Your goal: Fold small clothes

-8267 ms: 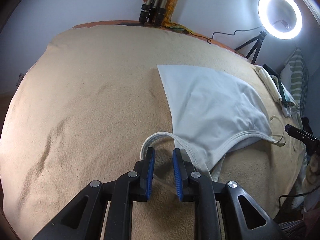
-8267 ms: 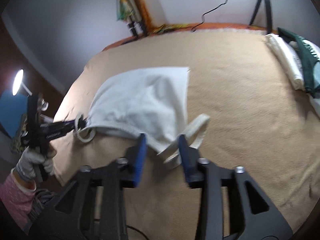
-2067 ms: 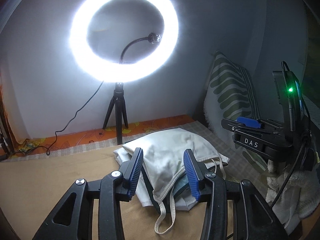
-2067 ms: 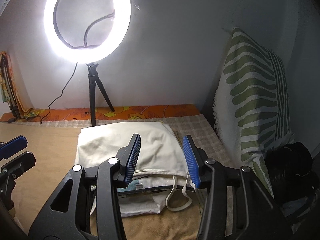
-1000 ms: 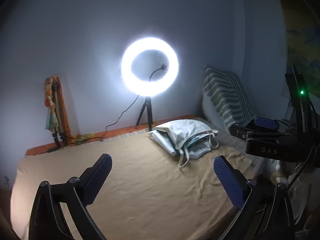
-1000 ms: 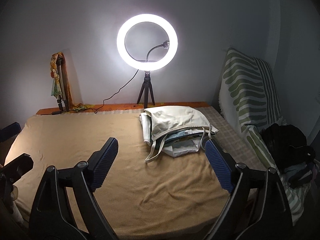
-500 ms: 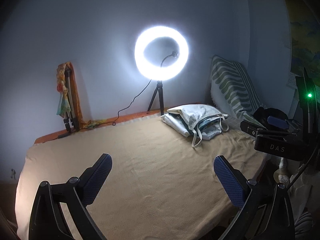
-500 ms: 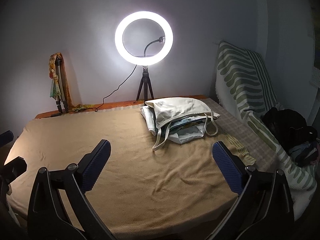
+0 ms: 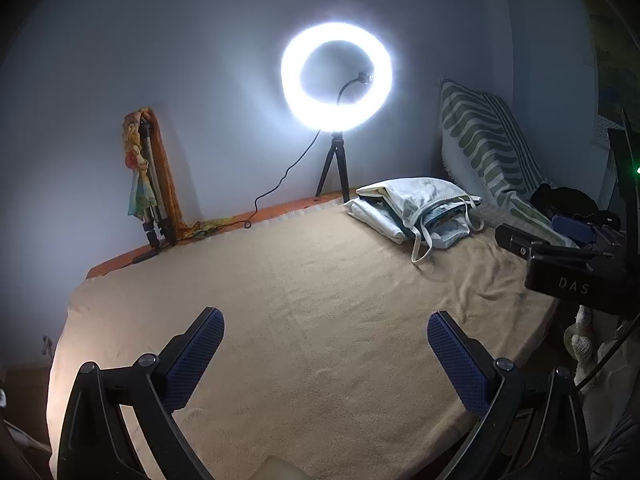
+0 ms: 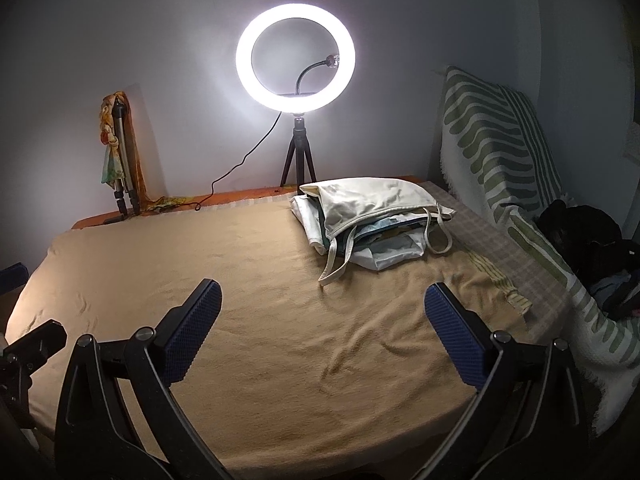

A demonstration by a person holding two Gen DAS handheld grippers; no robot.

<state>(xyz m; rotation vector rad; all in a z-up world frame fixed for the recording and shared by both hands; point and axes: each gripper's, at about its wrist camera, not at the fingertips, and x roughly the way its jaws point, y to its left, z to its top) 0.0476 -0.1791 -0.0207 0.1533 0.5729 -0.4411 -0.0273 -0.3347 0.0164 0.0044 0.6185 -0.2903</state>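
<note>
Your left gripper (image 9: 326, 334) and right gripper (image 10: 323, 308) both hang above the tan blanket (image 10: 260, 280) with fingers spread wide and nothing between them. The folded clothes (image 10: 368, 220) sit in a stack at the far right of the bed, near the ring light (image 10: 295, 58), straps trailing toward you. The striped pillow (image 10: 496, 140) leans beside the stack.

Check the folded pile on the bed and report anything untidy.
The top white garment on the pile sits crooked, and its straps trail loose over the pile's front onto the tan blanket. Both tongs, left and right, are open and empty.
</note>
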